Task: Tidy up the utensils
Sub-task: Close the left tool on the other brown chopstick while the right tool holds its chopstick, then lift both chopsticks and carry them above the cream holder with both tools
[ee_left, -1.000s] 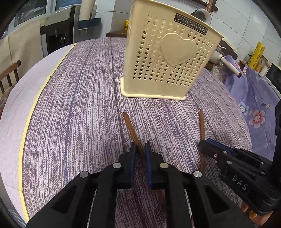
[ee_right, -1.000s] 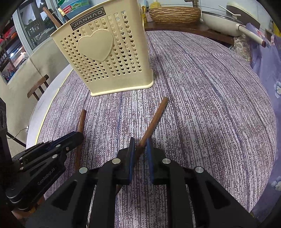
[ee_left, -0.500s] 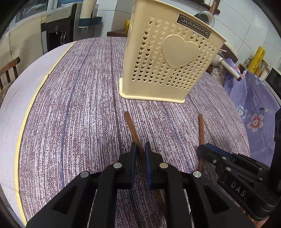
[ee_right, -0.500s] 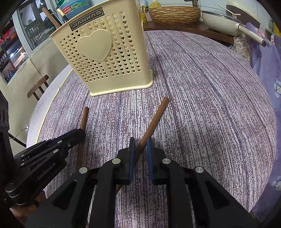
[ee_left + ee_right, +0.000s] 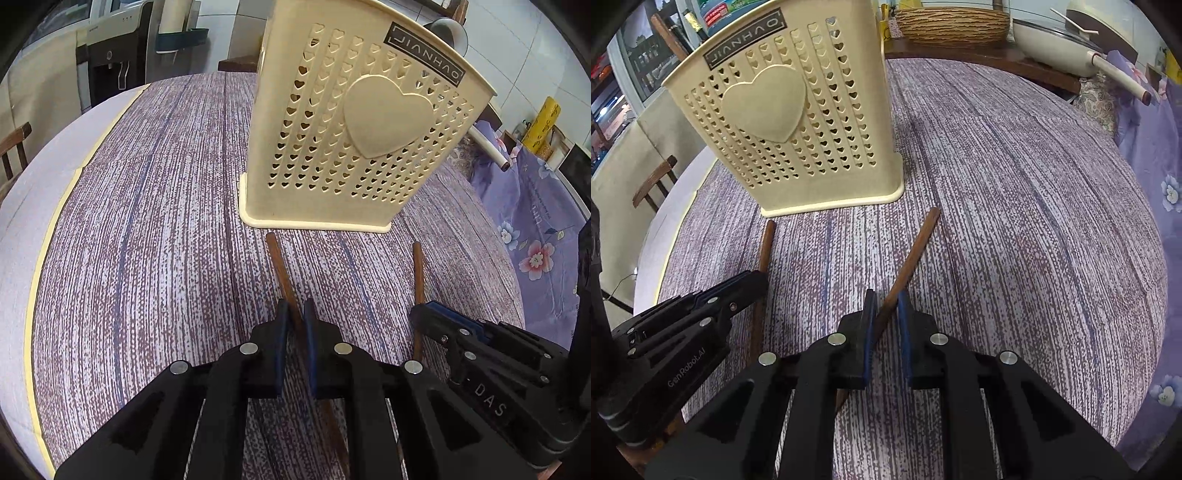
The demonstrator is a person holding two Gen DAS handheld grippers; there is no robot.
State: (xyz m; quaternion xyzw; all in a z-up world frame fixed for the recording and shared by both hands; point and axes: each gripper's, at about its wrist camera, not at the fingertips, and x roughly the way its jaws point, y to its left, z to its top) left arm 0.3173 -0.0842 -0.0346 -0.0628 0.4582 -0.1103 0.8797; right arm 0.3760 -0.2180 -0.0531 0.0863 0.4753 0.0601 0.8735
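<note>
A cream perforated utensil holder (image 5: 354,147) with a heart emblem stands on the purple tablecloth; it also shows in the right wrist view (image 5: 798,122). My left gripper (image 5: 295,314) is shut on a brown wooden stick (image 5: 280,269) whose far end points at the holder's base. My right gripper (image 5: 884,306) is shut on a second brown wooden stick (image 5: 916,247). Each gripper appears in the other's view: the right gripper (image 5: 419,314) beside the left, the left gripper (image 5: 759,282) beside the right. Both sticks are held low over the cloth.
The round table (image 5: 147,240) has a pale rim at left. A wooden chair (image 5: 653,181) stands beyond that edge. A wicker basket (image 5: 953,22) and a white pan (image 5: 1056,44) sit at the back. A floral cloth (image 5: 535,221) lies at right.
Both grippers, each holding its stick, have moved forward toward the holder, which looms larger now. The grips are unchanged.
</note>
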